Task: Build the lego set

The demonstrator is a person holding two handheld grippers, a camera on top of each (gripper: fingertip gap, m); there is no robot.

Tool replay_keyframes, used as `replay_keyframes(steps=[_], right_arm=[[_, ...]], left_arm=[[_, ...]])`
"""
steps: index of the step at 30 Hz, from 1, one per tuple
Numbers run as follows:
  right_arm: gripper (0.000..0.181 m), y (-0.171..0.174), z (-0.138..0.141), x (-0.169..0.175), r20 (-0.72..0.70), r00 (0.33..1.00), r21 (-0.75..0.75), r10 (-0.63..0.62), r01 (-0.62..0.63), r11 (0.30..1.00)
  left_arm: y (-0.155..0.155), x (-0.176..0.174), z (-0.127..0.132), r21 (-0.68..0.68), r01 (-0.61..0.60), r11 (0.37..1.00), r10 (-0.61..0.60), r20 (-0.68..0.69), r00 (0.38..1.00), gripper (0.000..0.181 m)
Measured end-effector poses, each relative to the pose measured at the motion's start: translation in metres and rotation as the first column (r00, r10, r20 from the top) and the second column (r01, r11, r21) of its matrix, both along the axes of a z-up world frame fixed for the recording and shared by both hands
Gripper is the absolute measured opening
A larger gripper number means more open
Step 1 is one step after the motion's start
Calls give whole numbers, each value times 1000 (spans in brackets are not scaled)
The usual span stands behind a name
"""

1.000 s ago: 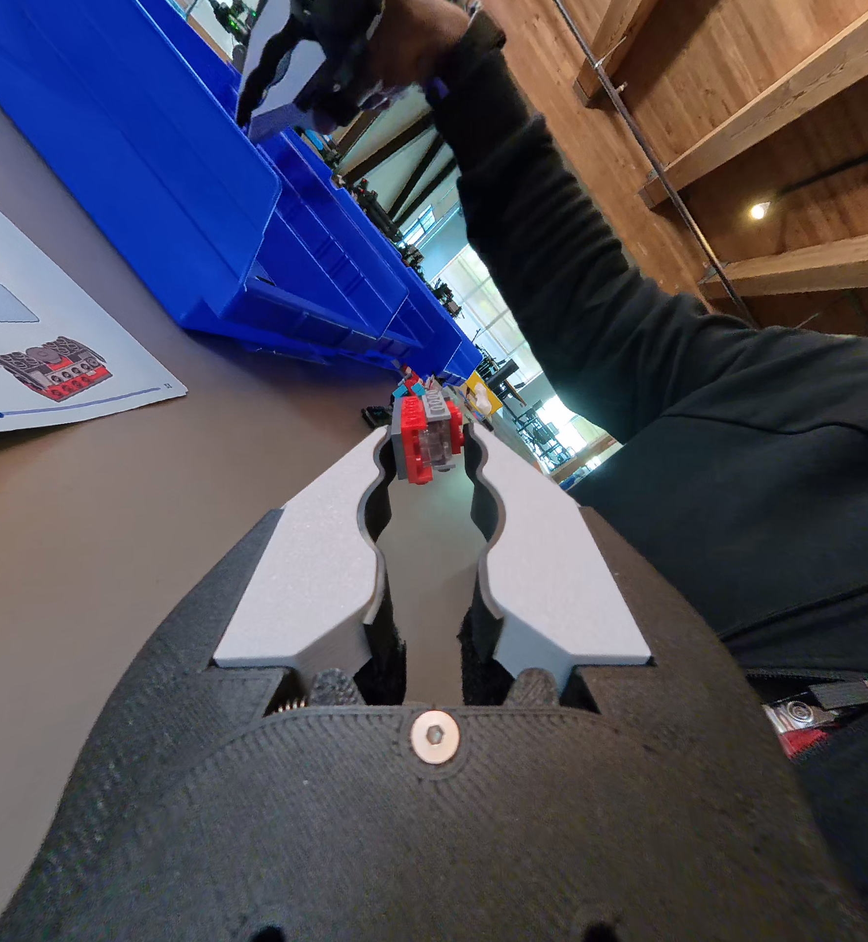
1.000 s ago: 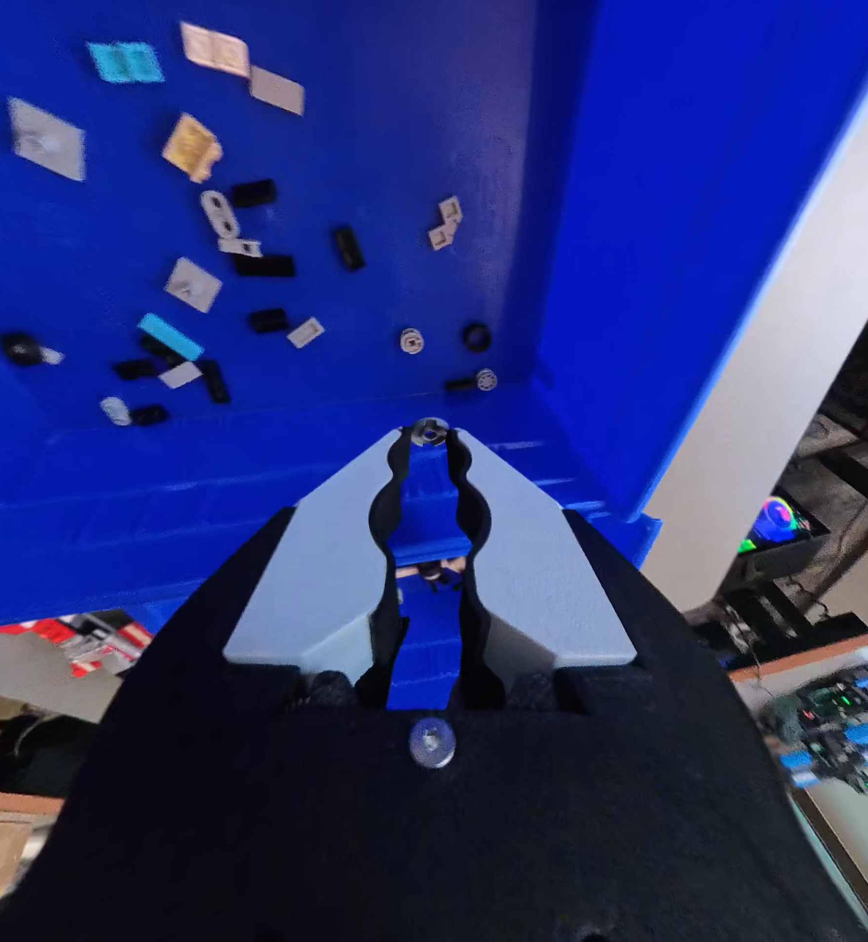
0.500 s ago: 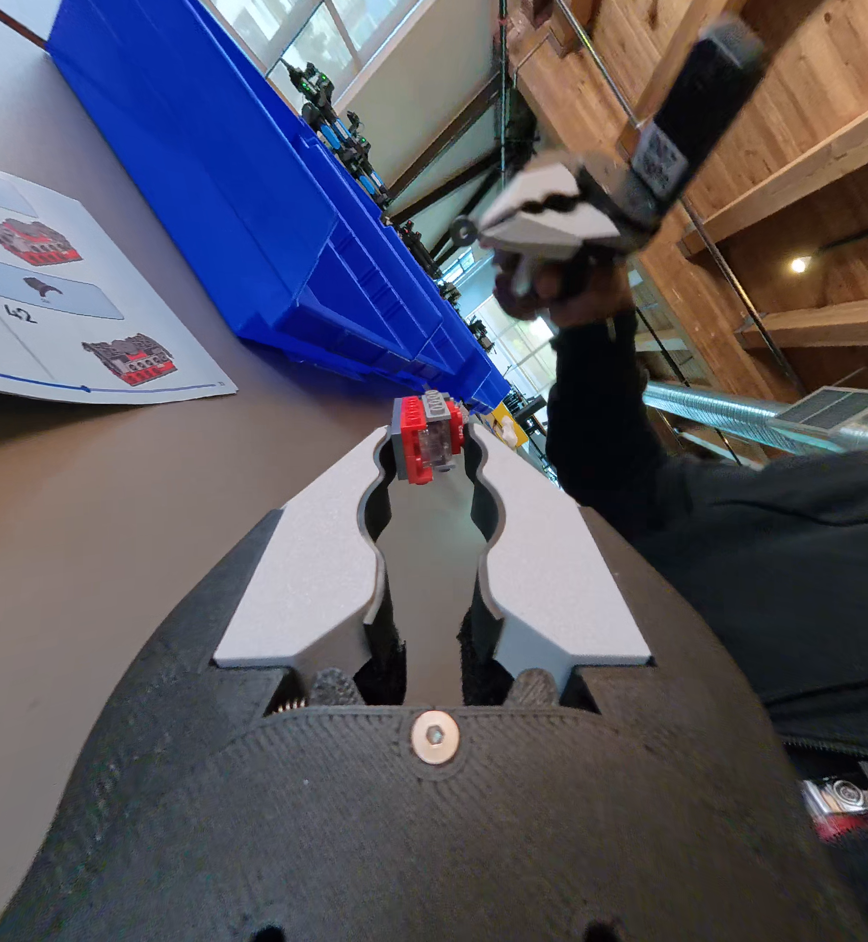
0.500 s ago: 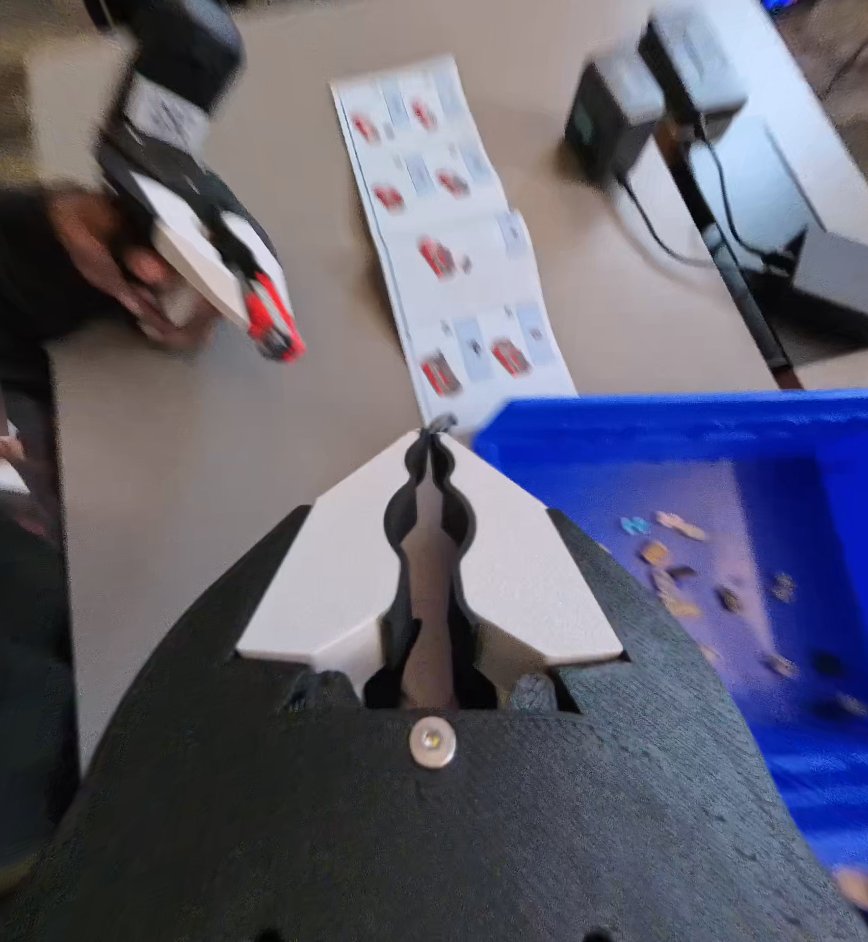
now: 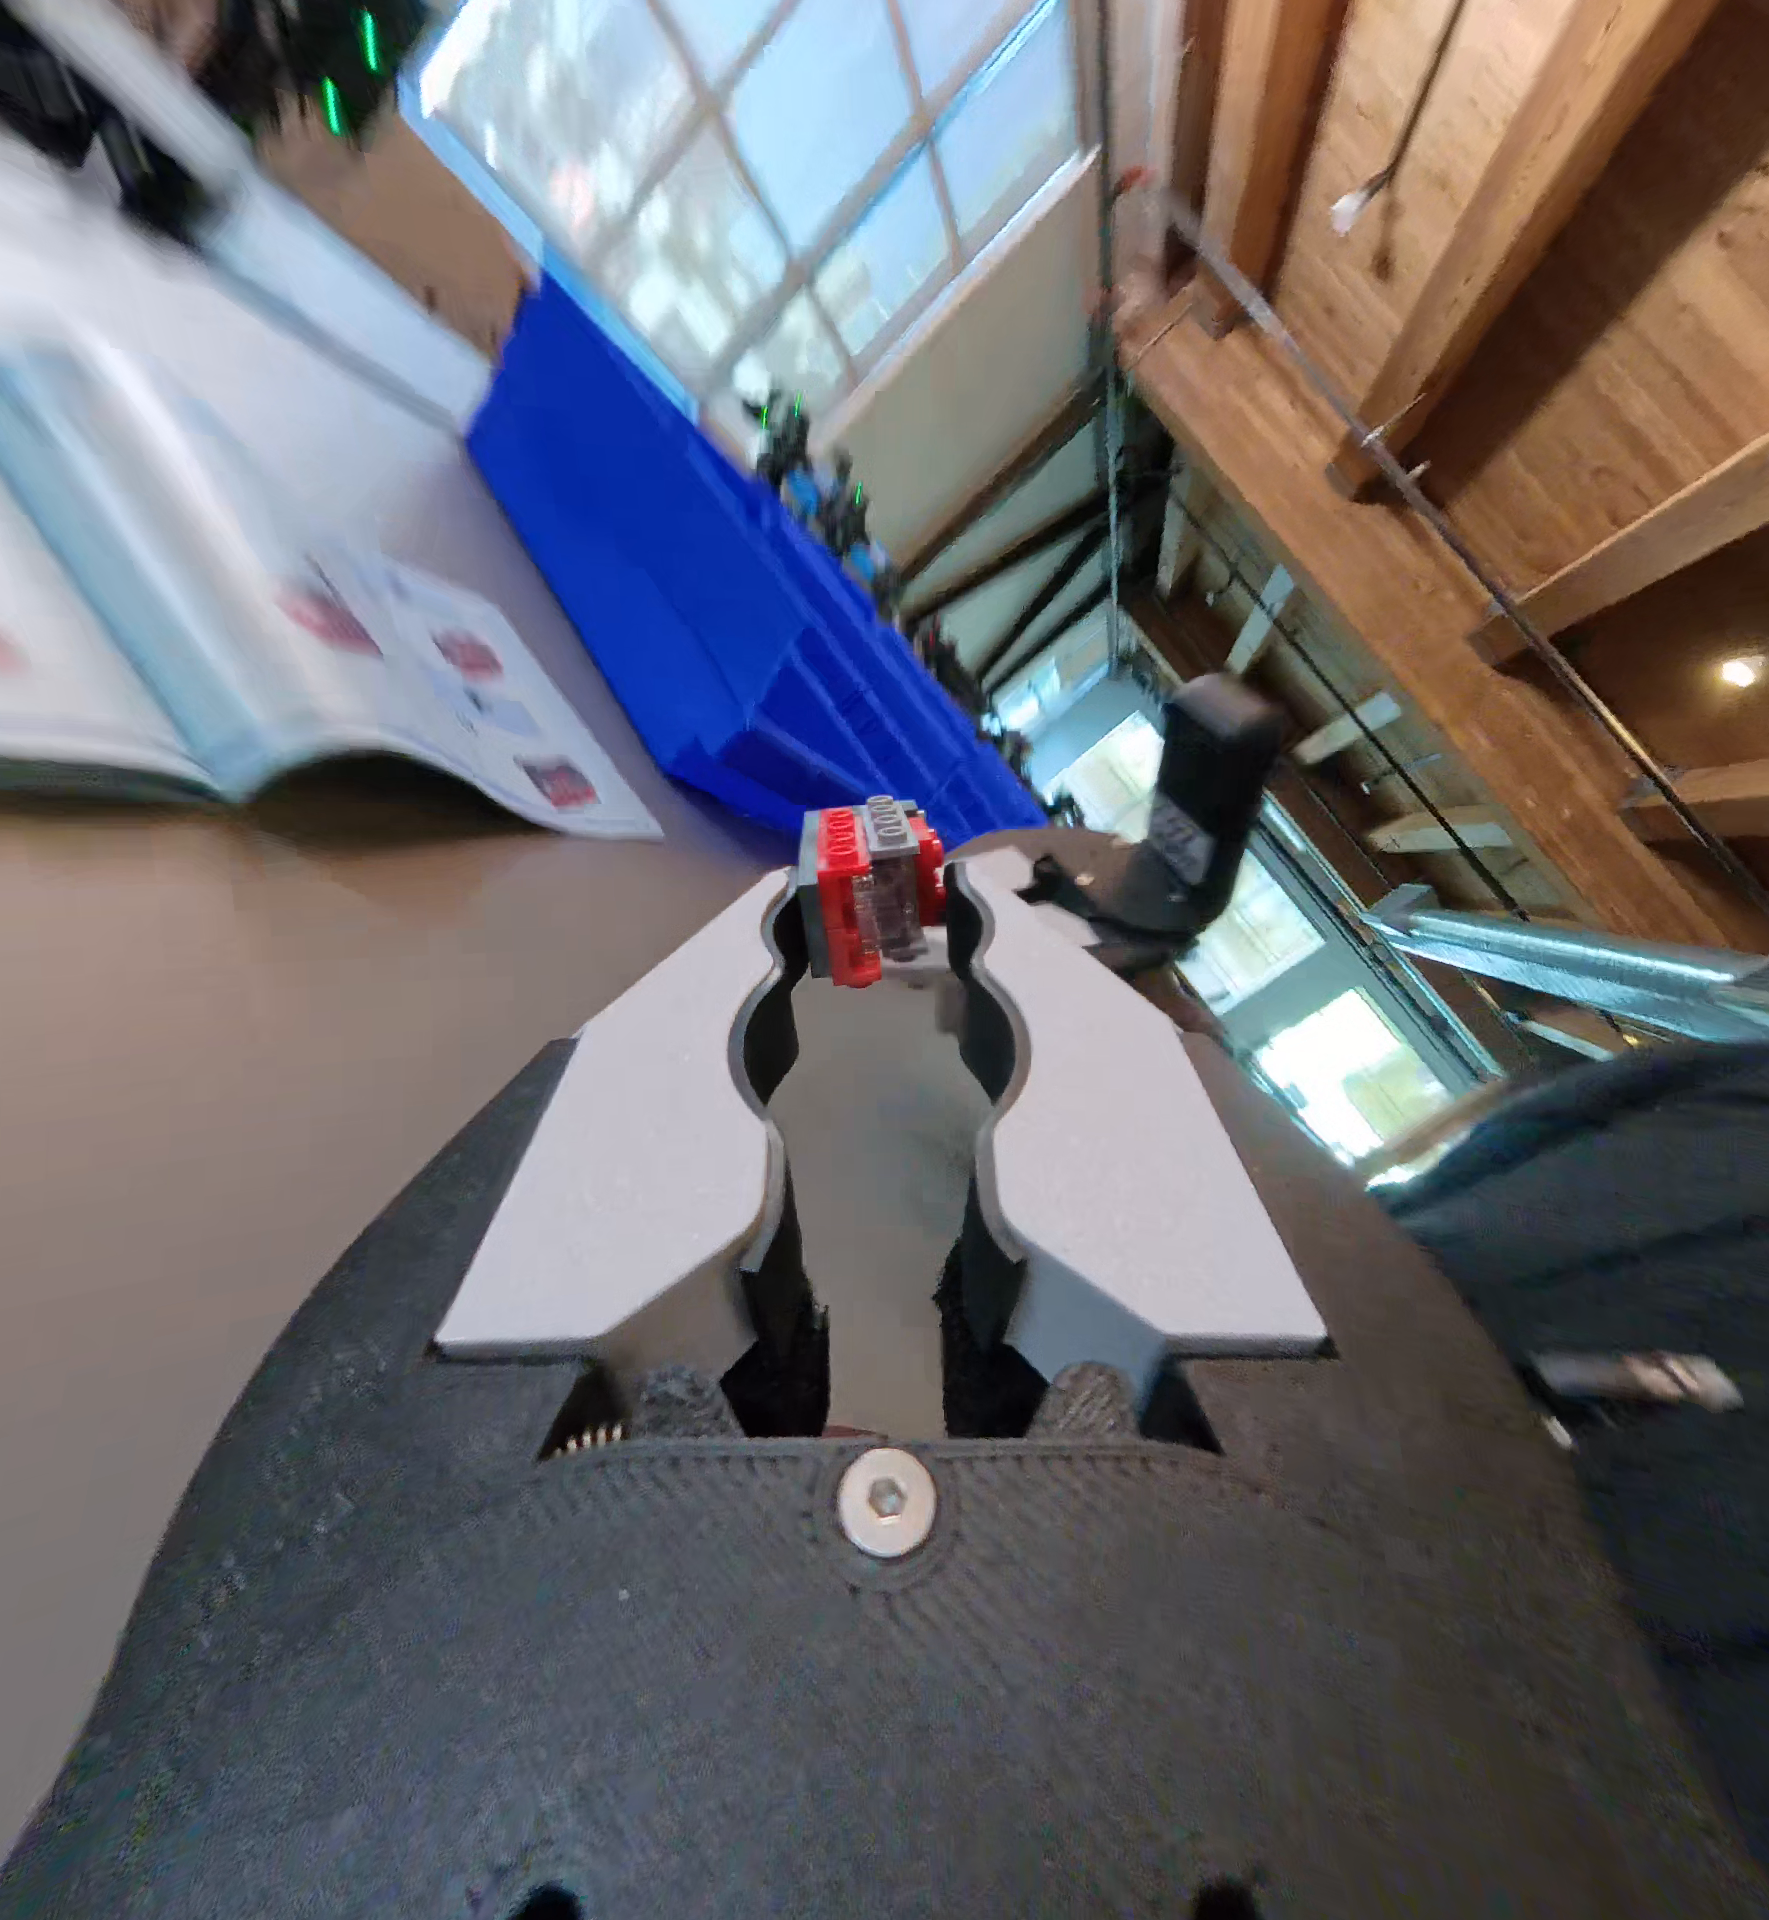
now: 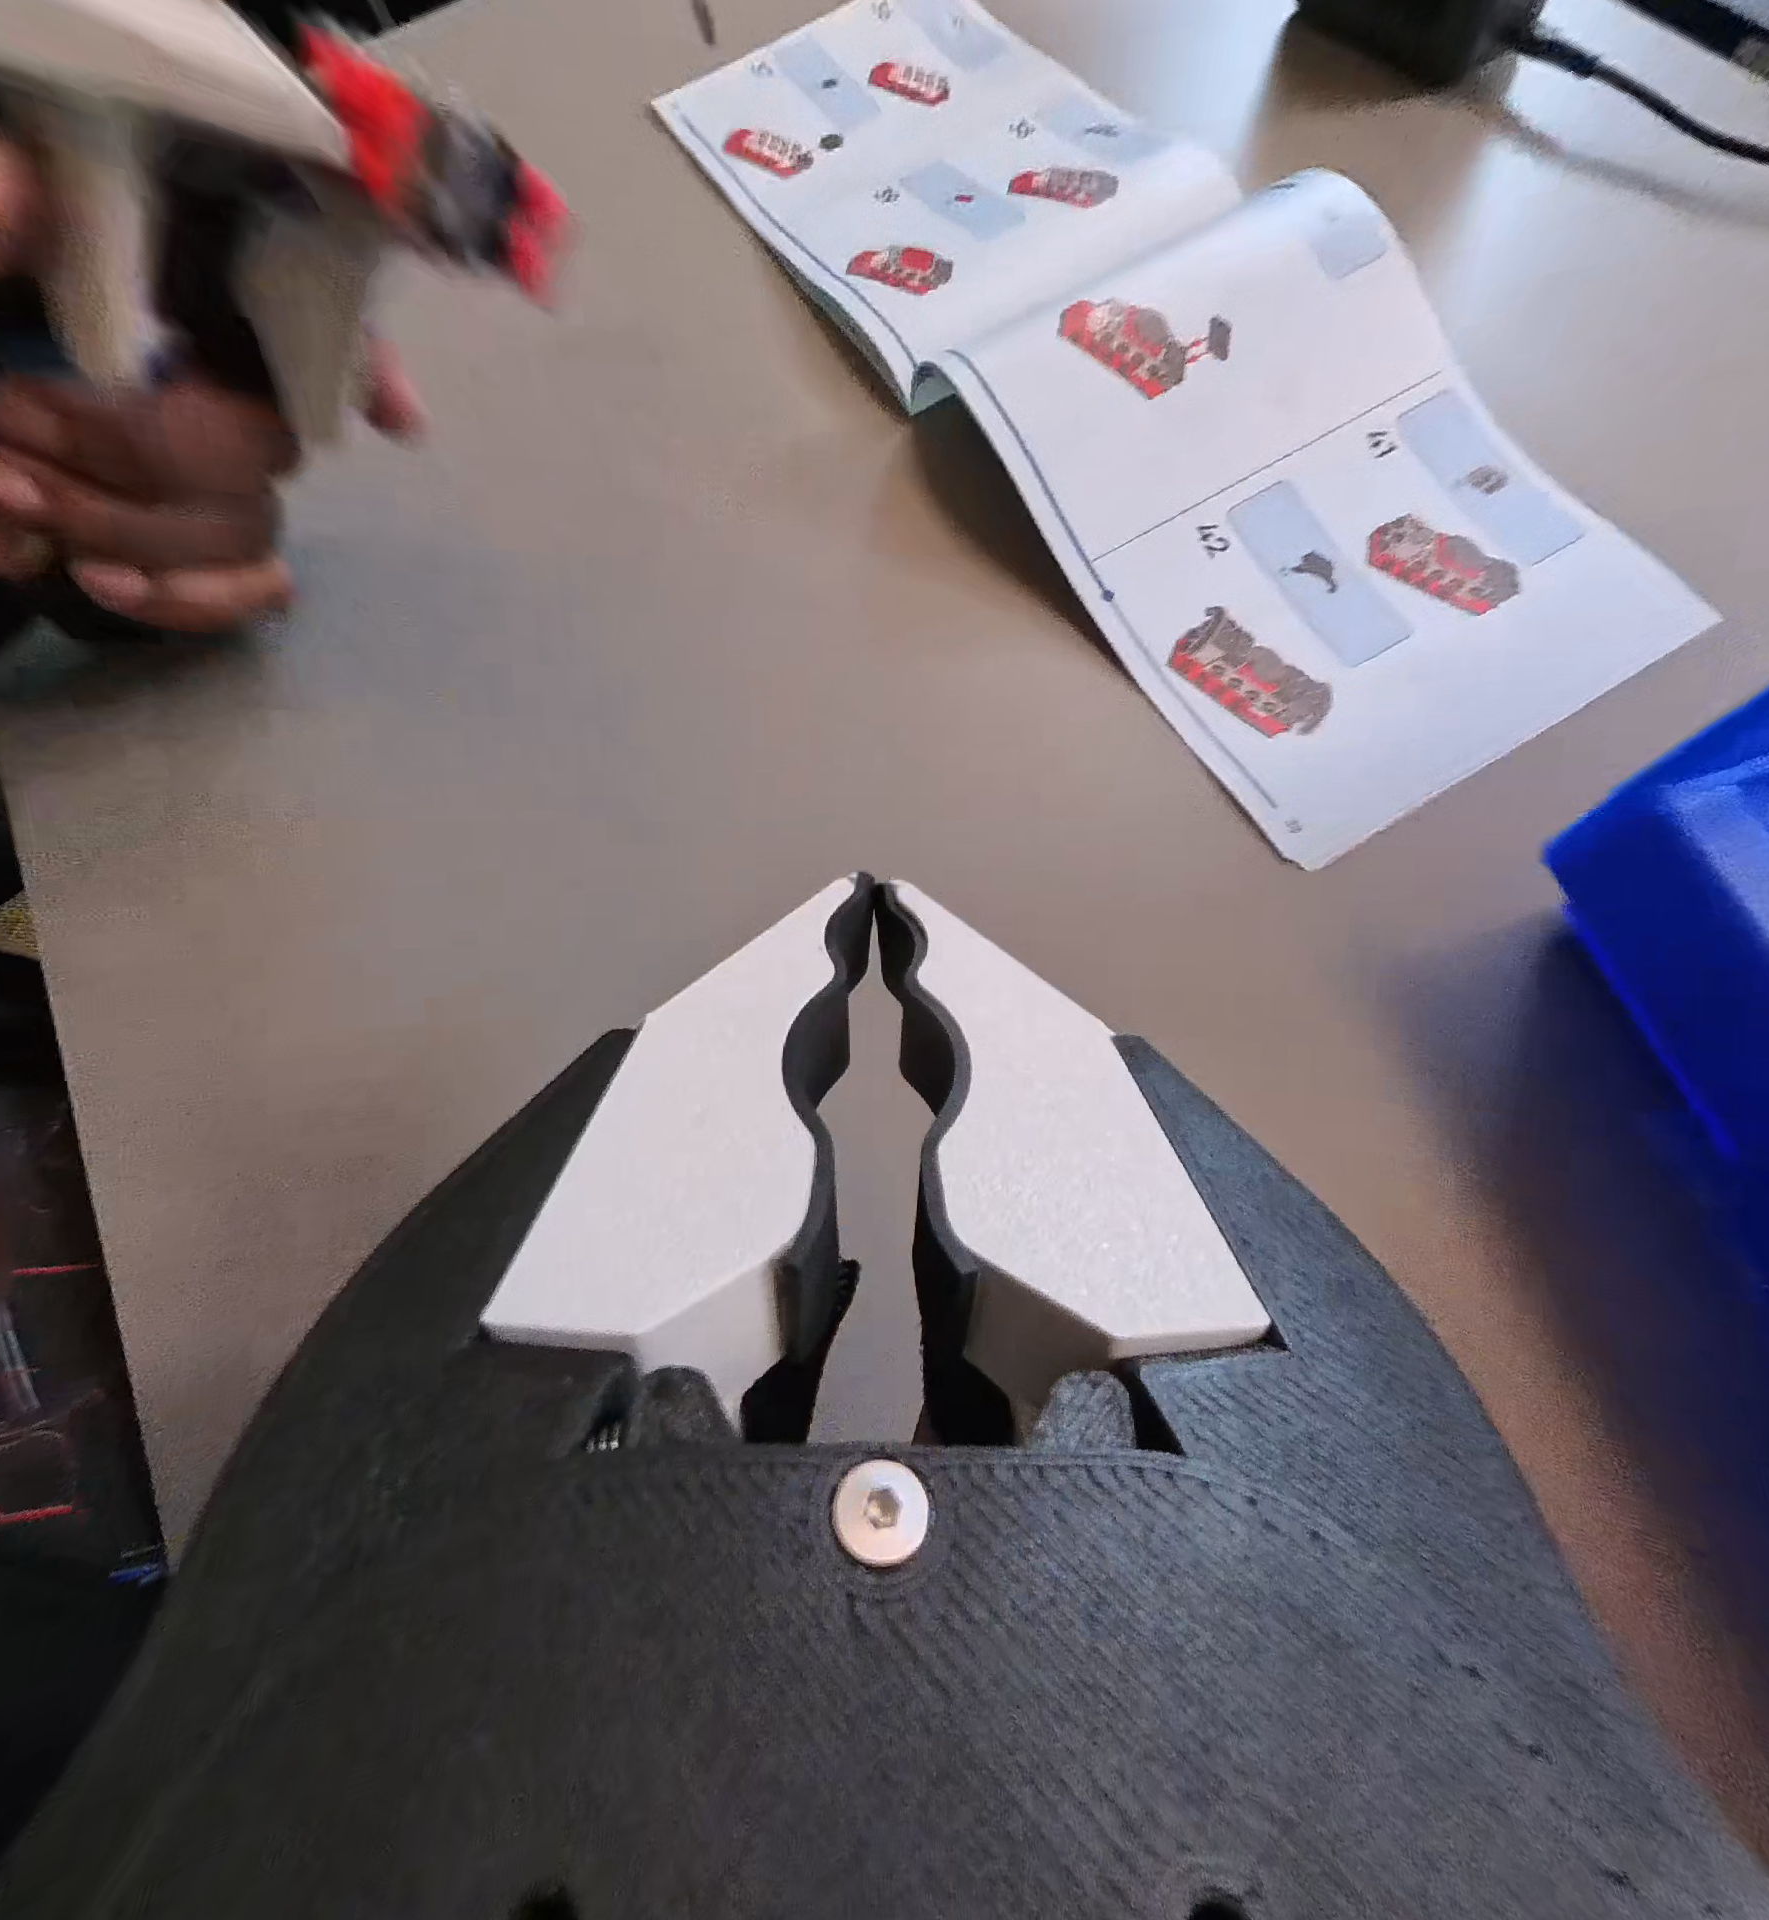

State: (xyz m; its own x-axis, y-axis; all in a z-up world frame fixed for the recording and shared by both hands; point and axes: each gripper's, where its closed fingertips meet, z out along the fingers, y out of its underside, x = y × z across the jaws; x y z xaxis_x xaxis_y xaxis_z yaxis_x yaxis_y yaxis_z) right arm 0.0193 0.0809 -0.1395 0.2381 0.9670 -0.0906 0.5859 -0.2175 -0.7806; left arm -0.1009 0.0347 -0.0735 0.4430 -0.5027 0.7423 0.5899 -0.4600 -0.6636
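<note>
An open instruction booklet (image 6: 1223, 447) lies on the table (image 6: 651, 675), with a bin (image 6: 1732, 935) beside it at the right.

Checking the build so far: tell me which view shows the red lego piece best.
The left wrist view: the red lego piece sits sharp and close, clamped at the left tool tips. The right wrist view shows it only as a far-off blur.

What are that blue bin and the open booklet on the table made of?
The bin looks like moulded plastic: uniform saturated blue, slightly glossy, with stepped ridges. The booklet looks like thin, lightly glossy printed paper: its pages curl up from the fold.
</note>
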Motion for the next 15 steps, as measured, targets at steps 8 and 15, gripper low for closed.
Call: replay_keyframes(steps=[8,15], right_arm=[[0,-7,18,-80,-47,988,-14,148,-149,989],[6,0,60,-262,-121,943,111,311,-298,948]], left_arm=[[-13,-273,-27,-122,-447,886,431,-142,891,26],[-41,-292,-10,-38,-479,877,480,49,876,26]])
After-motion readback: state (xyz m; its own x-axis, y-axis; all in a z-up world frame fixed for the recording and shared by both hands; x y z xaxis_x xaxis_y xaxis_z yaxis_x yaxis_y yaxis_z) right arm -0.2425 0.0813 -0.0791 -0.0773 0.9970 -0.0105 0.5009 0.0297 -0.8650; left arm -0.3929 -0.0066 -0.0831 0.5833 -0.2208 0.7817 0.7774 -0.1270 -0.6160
